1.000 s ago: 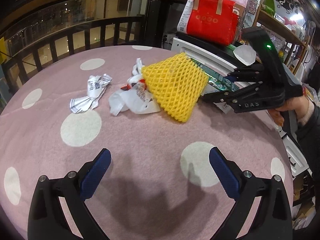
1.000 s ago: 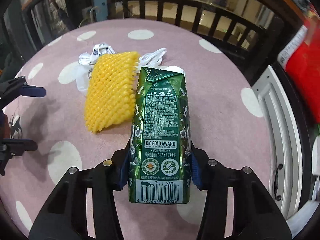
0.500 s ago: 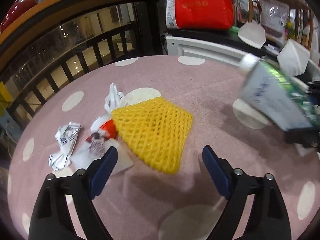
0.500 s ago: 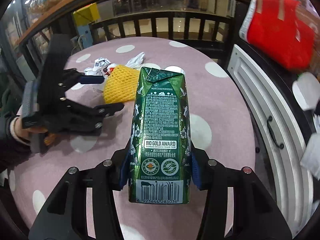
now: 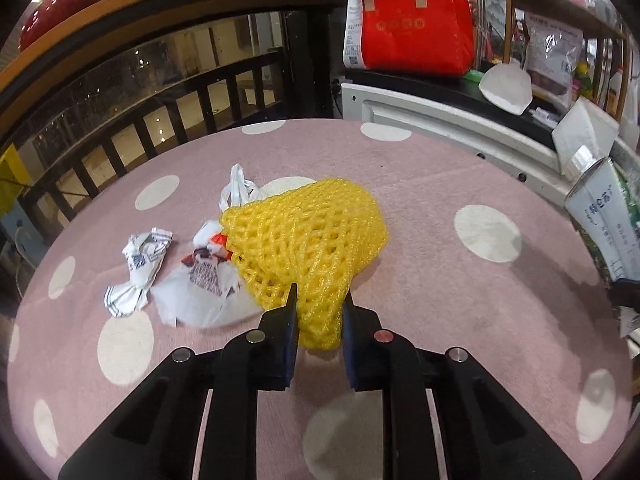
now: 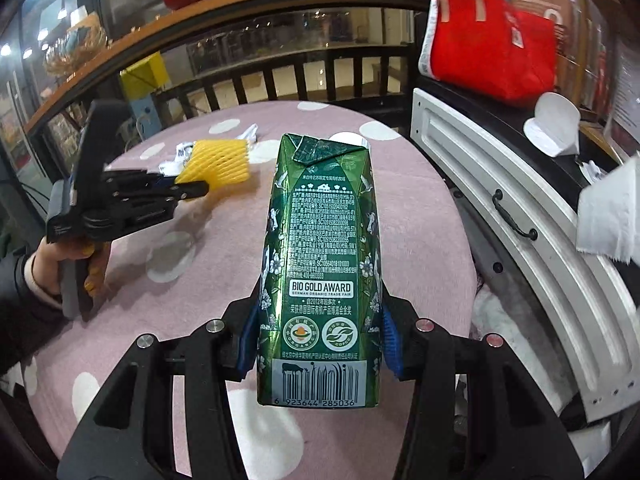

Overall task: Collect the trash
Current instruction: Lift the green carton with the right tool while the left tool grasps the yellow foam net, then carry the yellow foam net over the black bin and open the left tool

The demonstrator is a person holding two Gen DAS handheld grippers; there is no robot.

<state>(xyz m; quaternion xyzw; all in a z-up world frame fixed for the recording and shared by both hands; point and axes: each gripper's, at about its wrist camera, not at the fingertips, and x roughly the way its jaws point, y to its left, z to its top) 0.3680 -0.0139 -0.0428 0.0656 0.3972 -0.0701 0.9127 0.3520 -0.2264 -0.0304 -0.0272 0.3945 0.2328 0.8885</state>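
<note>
My left gripper (image 5: 318, 308) is shut on the near end of a yellow foam fruit net (image 5: 308, 240) lying on the pink dotted table (image 5: 440, 280). It also shows in the right wrist view (image 6: 192, 192), with the net (image 6: 216, 164) in its tips. My right gripper (image 6: 318, 336) is shut on a green milk carton (image 6: 320, 264), held above the table's right side. The carton also shows at the right edge of the left wrist view (image 5: 608, 220). A crumpled white plastic bag (image 5: 200, 288) and a twisted paper wrapper (image 5: 140, 268) lie left of the net.
A white cabinet (image 6: 520, 220) with a drawer handle runs along the table's right side, with a red bag (image 5: 408, 20) on top. A dark railing (image 5: 160, 120) stands behind the table. White paper (image 6: 608, 216) shows at the far right.
My left gripper moved forward and shut on the yellow net's near end. My right gripper drew back to the right and higher, still holding the carton.
</note>
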